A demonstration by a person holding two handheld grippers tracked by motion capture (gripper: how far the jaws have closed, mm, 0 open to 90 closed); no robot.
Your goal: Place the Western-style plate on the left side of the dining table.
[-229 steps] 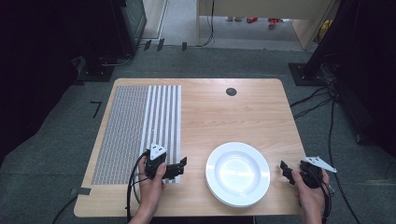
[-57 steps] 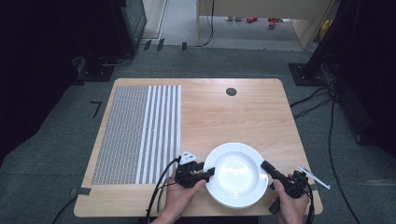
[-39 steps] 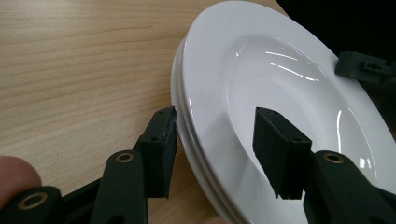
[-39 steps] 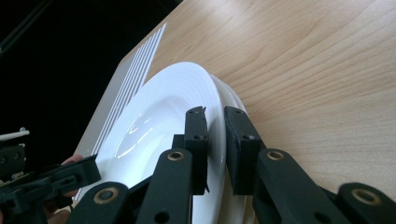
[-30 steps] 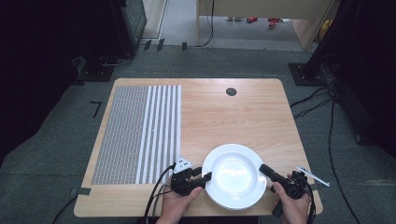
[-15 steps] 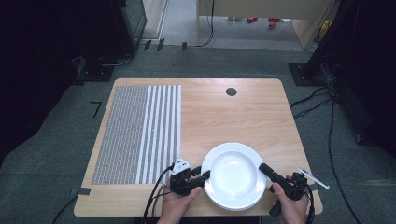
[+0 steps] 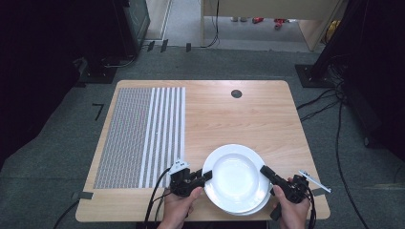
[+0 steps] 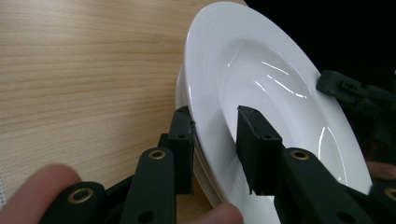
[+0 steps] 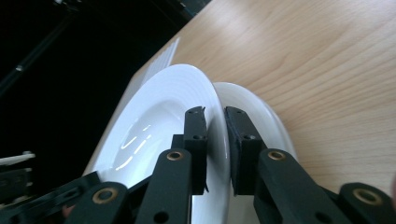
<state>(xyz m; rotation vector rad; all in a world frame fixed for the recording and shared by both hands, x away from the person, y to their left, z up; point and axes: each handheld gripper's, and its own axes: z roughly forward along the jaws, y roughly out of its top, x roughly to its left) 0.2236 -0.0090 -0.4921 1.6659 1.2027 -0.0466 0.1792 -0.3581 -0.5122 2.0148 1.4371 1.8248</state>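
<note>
Top plate point(image 7: 236, 175) gripped at both rims.
Left gripper point(image 7: 206, 176) and right gripper point(image 7: 264, 171) clamp opposite edges; bowl faces up, above lower plate point(image 7: 260, 204).

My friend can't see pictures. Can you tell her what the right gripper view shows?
Two black jaws of the right gripper pinch the rim of a white top plate, lifted off a second white plate on a wooden table.

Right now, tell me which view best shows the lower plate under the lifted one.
The right gripper view: the lower plate lies flat behind the top plate. The left gripper view shows a sliver; the high view, a crescent.
</note>
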